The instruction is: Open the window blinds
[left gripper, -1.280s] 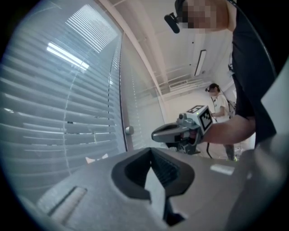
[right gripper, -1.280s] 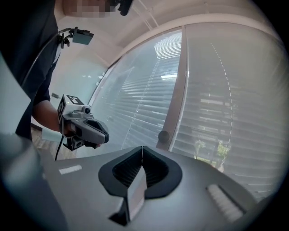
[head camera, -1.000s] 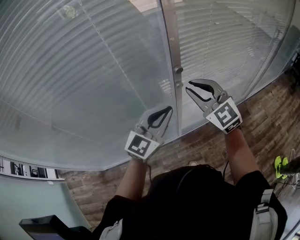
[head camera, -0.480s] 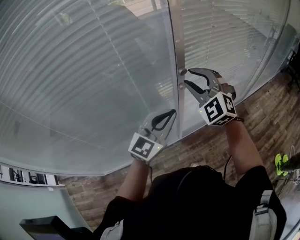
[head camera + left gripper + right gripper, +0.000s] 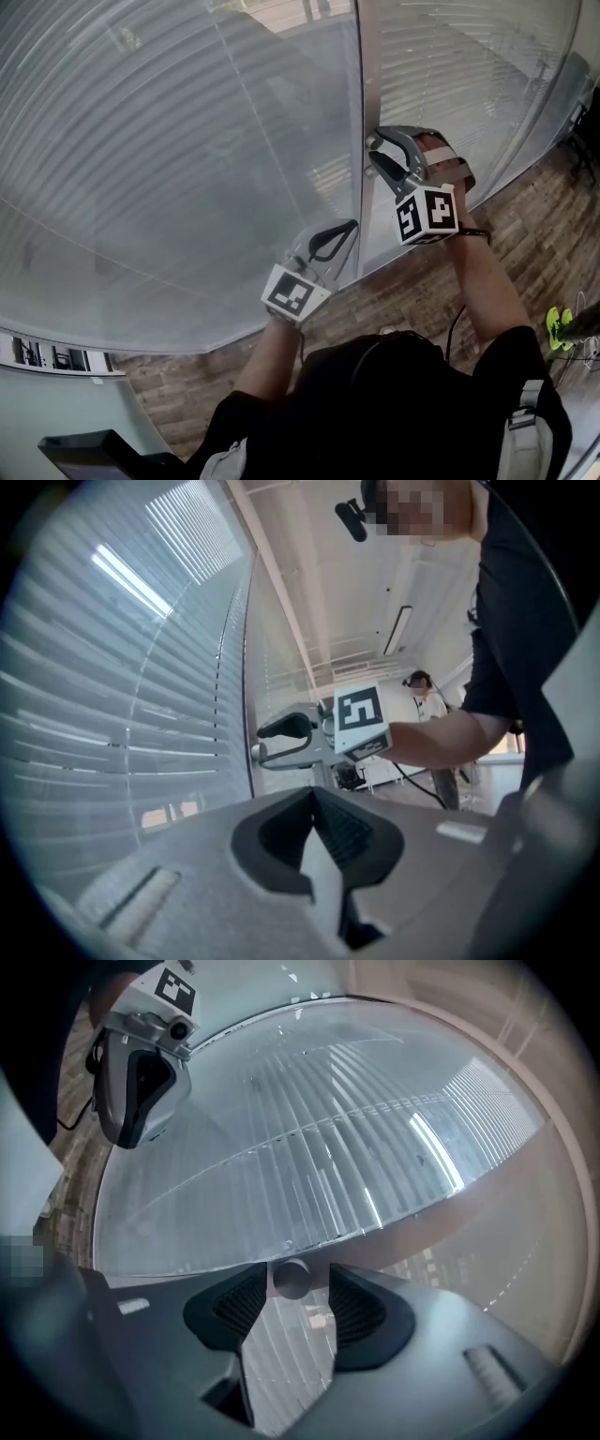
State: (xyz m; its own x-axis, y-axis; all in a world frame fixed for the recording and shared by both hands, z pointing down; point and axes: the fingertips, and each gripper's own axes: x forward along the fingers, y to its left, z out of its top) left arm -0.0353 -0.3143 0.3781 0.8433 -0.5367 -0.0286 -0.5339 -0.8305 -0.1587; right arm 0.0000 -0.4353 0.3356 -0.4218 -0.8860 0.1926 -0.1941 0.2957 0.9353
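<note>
Grey slatted blinds point(image 5: 187, 141) hang behind glass on both sides of a metal mullion point(image 5: 368, 56). My right gripper point(image 5: 374, 153) is at the mullion, rolled onto its side. In the right gripper view a small round knob point(image 5: 292, 1277) sits between the ribbed pads point(image 5: 246, 1305), with a gap on the right side. Its jaws are opening. My left gripper point(image 5: 343, 232) hangs lower and to the left, just off the glass, shut with nothing in it; its tips meet point(image 5: 314, 801). It sees the right gripper point(image 5: 281, 742) against the mullion.
The window curves around in front of me. A brick-patterned floor point(image 5: 525, 244) runs along its base, with green shoes point(image 5: 560, 328) at the right edge. A dark object point(image 5: 94, 455) lies at the bottom left. Another person point(image 5: 427, 691) stands far back in the room.
The right gripper has rolled over, moved up and left to the mullion, and its jaws have spread around the knob. The left gripper has barely moved.
</note>
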